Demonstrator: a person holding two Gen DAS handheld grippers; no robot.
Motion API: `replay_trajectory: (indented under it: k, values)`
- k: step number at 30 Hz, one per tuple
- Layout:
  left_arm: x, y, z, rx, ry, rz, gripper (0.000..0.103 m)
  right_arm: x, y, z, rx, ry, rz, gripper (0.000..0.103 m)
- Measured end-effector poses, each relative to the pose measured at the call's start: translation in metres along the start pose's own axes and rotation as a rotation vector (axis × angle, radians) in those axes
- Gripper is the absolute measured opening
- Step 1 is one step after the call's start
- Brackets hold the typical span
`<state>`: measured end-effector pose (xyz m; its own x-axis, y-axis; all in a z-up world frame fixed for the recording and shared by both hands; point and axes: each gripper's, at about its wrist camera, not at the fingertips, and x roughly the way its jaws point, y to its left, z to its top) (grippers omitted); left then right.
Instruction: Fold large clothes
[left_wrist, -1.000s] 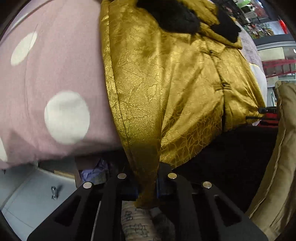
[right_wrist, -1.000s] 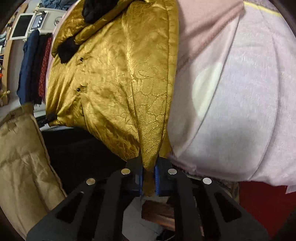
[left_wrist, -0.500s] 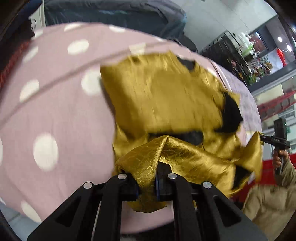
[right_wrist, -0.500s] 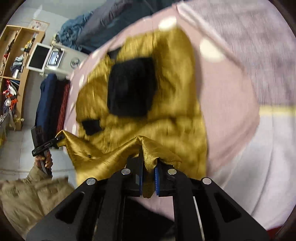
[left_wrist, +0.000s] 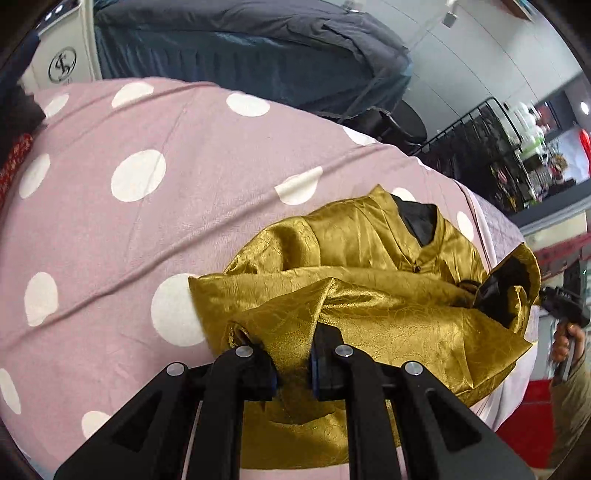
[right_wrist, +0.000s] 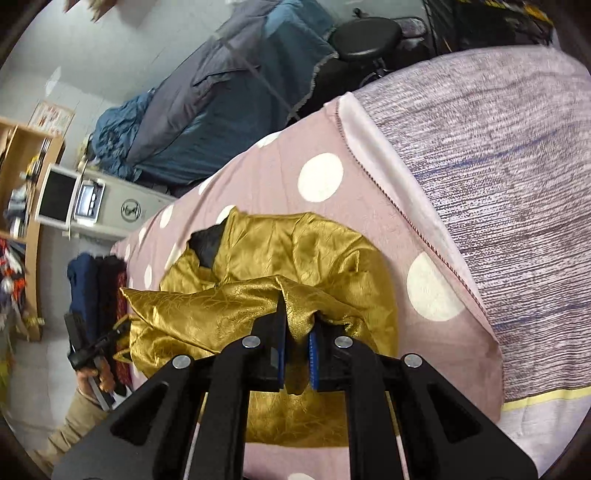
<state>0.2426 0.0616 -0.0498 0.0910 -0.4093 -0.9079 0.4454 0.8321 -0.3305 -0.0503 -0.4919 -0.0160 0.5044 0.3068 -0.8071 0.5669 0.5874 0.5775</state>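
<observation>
- The left gripper (left_wrist: 293, 363) pinches a fold of the gold jacket (left_wrist: 369, 295).
- The right gripper (right_wrist: 295, 363) is clamped on another fold of the jacket (right_wrist: 295, 266).
- The jacket lies bunched on the pink dotted blanket (left_wrist: 147, 221), black lining (left_wrist: 419, 221) showing.

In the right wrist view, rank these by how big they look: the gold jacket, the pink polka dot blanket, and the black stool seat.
1. pink polka dot blanket
2. gold jacket, shut in the right tool; it lies nearer the camera, so the gap is unsure
3. black stool seat, farthest away
</observation>
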Motion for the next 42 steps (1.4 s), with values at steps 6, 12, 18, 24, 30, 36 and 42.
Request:
replay_trajectory:
  k: [6,12,18,24,30,36,42]
  values:
    - [0.033,0.035,0.011,-0.185,0.085,-0.081,0.015,0.029,-0.019,0.016,0.118,0.024,-0.010,0.010]
    - [0.020,0.056,0.018,-0.320,0.075,-0.236,0.027,0.052,-0.024,0.024,0.162,0.059,-0.046,0.010]
    - [-0.028,0.065,0.019,-0.353,-0.050,-0.204,0.079,0.036,-0.038,0.023,0.379,0.007,0.110,0.044]
    - [-0.072,0.072,0.002,-0.348,-0.168,-0.080,0.092,-0.008,-0.001,0.005,0.157,-0.102,-0.071,0.065]
    - [-0.065,0.001,-0.052,-0.123,-0.139,0.000,0.091,-0.005,0.078,-0.071,-0.349,-0.082,-0.322,0.065]
    - [-0.024,-0.106,-0.135,0.208,-0.111,0.147,0.092,0.039,0.121,-0.175,-0.592,0.072,-0.290,0.065]
    - [0.020,-0.124,-0.141,0.219,-0.108,0.245,0.092,0.075,0.125,-0.194,-0.637,0.097,-0.367,0.065]
